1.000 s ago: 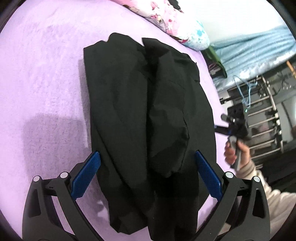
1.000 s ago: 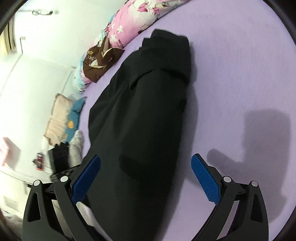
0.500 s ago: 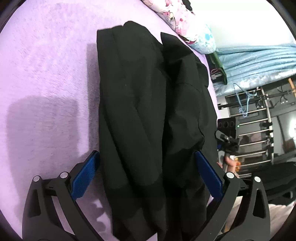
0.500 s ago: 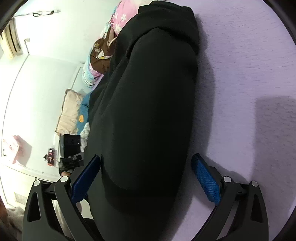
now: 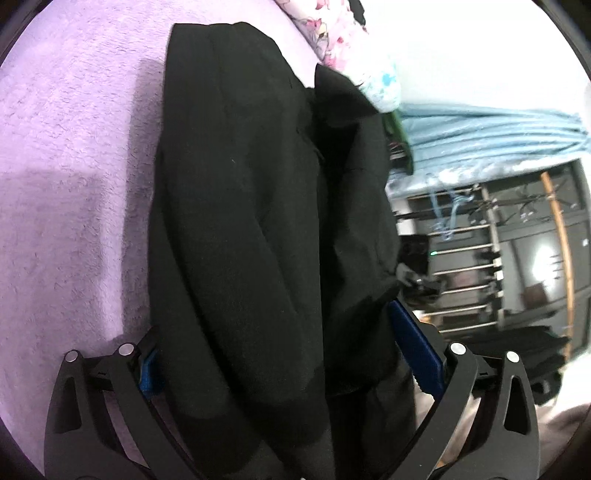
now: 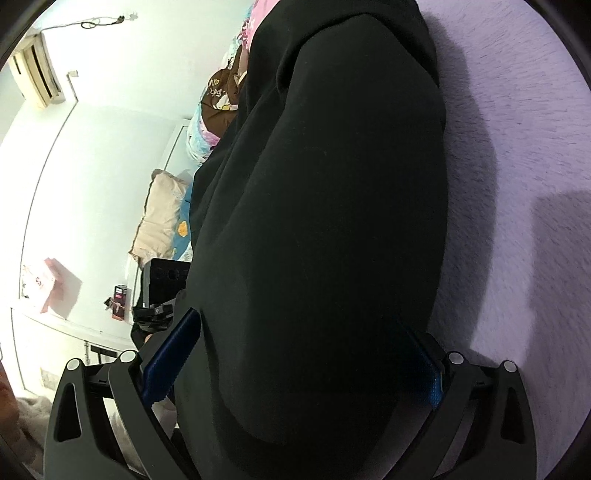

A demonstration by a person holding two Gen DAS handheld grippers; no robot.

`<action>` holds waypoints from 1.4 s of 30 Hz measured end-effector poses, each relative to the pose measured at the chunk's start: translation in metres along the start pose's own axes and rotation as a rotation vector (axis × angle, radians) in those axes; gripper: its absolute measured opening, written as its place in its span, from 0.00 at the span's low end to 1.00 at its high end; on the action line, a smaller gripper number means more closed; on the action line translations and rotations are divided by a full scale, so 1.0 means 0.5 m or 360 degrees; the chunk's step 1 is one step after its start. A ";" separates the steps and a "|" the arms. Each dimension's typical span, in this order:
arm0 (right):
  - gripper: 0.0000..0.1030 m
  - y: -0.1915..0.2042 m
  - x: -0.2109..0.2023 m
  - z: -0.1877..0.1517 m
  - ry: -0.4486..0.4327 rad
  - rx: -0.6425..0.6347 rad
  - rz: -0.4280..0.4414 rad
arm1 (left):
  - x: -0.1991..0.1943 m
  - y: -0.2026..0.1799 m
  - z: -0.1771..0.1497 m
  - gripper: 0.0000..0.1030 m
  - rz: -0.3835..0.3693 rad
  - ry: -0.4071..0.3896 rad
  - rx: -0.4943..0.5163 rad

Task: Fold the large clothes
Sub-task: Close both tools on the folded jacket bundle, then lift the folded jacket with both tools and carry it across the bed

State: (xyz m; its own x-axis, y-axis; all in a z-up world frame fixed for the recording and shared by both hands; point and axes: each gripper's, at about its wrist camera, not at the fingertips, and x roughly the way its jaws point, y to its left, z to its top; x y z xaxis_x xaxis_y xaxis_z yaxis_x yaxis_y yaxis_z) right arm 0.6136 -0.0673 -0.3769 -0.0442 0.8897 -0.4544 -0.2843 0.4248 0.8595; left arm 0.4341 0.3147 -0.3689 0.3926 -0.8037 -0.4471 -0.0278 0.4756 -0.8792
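Note:
A large black garment [image 5: 240,221] lies folded lengthwise into a long strip on the purple bed cover [image 5: 66,184]. In the left wrist view my left gripper [image 5: 284,365] is open, and its blue pads [image 5: 417,350] straddle the garment's near end, with cloth bulging between them. In the right wrist view the same black garment [image 6: 325,221] fills the middle. My right gripper [image 6: 295,360] is open too, one blue pad [image 6: 171,354] on each side of the thick fold. Whether the pads touch the cloth I cannot tell.
Floral pillows [image 5: 343,29] lie at the far end of the bed. Beyond the bed's edge are a blue curtain [image 5: 480,133] and a metal rack [image 5: 480,266]. The right wrist view shows a beige pillow [image 6: 162,218], a pink box [image 6: 44,284] and purple cover [image 6: 517,184] on the right.
Both grippers have moved in low over the garment's near end. The cloth now sits between their open fingers and fills much more of each view.

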 end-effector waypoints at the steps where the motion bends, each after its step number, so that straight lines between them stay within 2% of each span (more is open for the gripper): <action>1: 0.95 0.000 0.000 -0.001 -0.0004 -0.0001 0.0013 | -0.006 0.006 0.001 0.94 -0.0058 -0.0019 -0.0035; 3: 0.95 0.004 -0.004 -0.005 -0.0009 -0.0016 0.0033 | -0.009 0.009 0.001 0.94 -0.0104 -0.0033 -0.0057; 6: 0.95 -0.001 -0.010 -0.007 -0.0026 -0.0023 0.0066 | 0.001 -0.004 -0.001 0.94 -0.0062 -0.0015 -0.0025; 10: 0.95 0.003 -0.005 -0.007 -0.0024 -0.0023 0.0099 | 0.027 -0.018 0.002 0.94 -0.0064 -0.0002 -0.0001; 16: 0.95 0.000 0.026 0.008 0.0063 -0.0048 0.0067 | 0.048 -0.021 0.007 0.94 -0.0060 0.0052 0.0037; 25: 0.94 0.000 0.042 0.014 0.0089 -0.0091 0.0062 | 0.081 -0.026 0.008 0.93 -0.0090 0.0075 0.0074; 27: 0.88 -0.003 0.040 0.012 0.0081 -0.0093 0.0042 | 0.083 -0.026 0.008 0.91 -0.0085 0.0079 0.0065; 28: 0.81 -0.005 0.038 0.012 0.0079 -0.0089 0.0028 | 0.083 -0.025 0.008 0.90 -0.0081 0.0084 0.0064; 29: 0.71 -0.009 0.036 0.011 0.0080 -0.0079 0.0020 | 0.082 -0.023 0.010 0.82 -0.0079 0.0092 0.0053; 30: 0.66 -0.013 0.033 0.010 0.0085 -0.0063 0.0027 | 0.080 -0.016 0.012 0.73 -0.0073 0.0093 0.0028; 32: 0.49 -0.019 0.030 0.009 0.0088 -0.0034 0.0046 | 0.081 -0.005 0.011 0.62 -0.0059 0.0113 0.0014; 34: 0.42 -0.018 0.029 0.008 0.0086 -0.0019 0.0038 | 0.085 -0.012 0.011 0.55 -0.0066 0.0121 0.0000; 36: 0.33 -0.013 0.026 0.007 0.0081 -0.0022 0.0047 | 0.086 -0.013 0.011 0.43 -0.0105 0.0137 -0.0024; 37: 0.26 -0.008 0.023 0.006 0.0080 -0.0033 0.0067 | 0.085 -0.013 0.011 0.40 -0.0123 0.0145 -0.0020; 39: 0.21 0.006 0.014 0.001 0.0066 -0.0066 0.0060 | 0.084 -0.024 0.010 0.32 -0.0149 0.0154 0.0001; 42: 0.18 0.017 0.006 -0.003 0.0047 -0.0067 0.0066 | 0.080 -0.046 0.009 0.29 -0.0154 0.0151 0.0048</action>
State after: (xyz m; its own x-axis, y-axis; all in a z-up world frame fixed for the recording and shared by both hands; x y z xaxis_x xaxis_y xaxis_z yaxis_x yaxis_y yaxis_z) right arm 0.6097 -0.0611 -0.3712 -0.0848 0.9008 -0.4260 -0.3218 0.3799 0.8673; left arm 0.4547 0.2731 -0.3659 0.3032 -0.8758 -0.3755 0.0341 0.4037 -0.9142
